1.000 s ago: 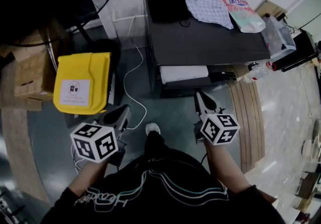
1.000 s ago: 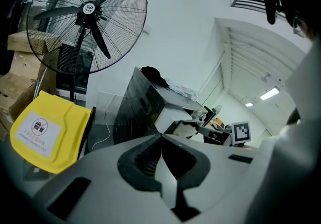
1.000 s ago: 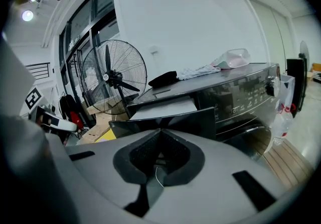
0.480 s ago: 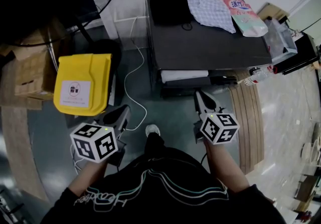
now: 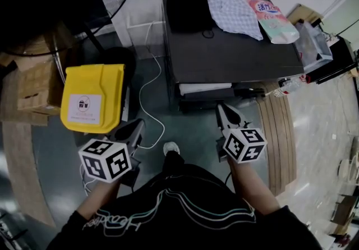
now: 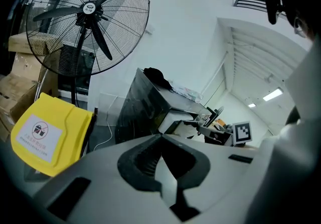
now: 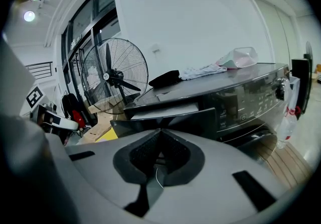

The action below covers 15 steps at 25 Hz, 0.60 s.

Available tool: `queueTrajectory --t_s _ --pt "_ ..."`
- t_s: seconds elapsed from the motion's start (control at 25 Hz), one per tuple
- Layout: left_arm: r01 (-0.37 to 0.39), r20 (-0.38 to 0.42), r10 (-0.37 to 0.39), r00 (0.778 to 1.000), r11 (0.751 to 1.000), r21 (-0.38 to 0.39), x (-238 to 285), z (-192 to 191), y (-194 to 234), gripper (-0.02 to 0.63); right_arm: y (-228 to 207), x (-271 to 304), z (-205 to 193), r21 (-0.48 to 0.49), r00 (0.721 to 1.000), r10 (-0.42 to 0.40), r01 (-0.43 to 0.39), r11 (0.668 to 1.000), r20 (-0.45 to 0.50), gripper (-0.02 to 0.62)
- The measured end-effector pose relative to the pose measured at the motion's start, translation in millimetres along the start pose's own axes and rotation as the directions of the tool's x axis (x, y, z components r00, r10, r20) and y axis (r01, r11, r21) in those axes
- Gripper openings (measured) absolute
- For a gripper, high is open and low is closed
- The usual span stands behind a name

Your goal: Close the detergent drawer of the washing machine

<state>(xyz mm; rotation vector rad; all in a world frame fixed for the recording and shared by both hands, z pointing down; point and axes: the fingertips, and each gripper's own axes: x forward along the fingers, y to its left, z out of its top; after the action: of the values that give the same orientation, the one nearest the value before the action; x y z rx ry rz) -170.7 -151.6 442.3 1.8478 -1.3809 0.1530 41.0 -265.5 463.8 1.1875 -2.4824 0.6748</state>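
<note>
The dark grey washing machine [image 5: 235, 52] stands ahead of me, also filling the right gripper view [image 7: 251, 97]. Its detergent drawer [image 5: 205, 88] sticks out at the front left, showing a thin white strip; in the right gripper view the drawer [image 7: 170, 113] lies just beyond the jaws. My right gripper [image 5: 223, 110] is shut and empty, its tip [image 7: 160, 130] at the drawer's dark front panel; contact is unclear. My left gripper [image 5: 137, 126] is shut and empty, held low to the machine's left, its tip [image 6: 161, 135] pointing past the machine's side.
A black cloth [image 5: 188, 2], a patterned cloth [image 5: 233, 8] and a detergent pouch [image 5: 275, 14] lie on the machine. A yellow bin [image 5: 92, 97], a standing fan [image 6: 88, 22] and cardboard boxes [image 5: 33, 83] are to the left. A white cable [image 5: 147, 92] crosses the floor. Wooden decking [image 5: 275, 131] lies right.
The white strip of the open drawer has grown narrower over the second, as the right gripper stays at its front. The left gripper has barely moved.
</note>
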Motion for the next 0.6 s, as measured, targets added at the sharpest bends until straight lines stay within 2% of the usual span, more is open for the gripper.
queueTrajectory --t_s 0.6 --pt "-0.001 -0.001 0.001 1.000 1.000 -0.002 7.9 5.4 -2.5 0.026 -1.4 -0.5 1.9 -0.002 1.000 0.010 -0.010 1.000 0.000 0.026"
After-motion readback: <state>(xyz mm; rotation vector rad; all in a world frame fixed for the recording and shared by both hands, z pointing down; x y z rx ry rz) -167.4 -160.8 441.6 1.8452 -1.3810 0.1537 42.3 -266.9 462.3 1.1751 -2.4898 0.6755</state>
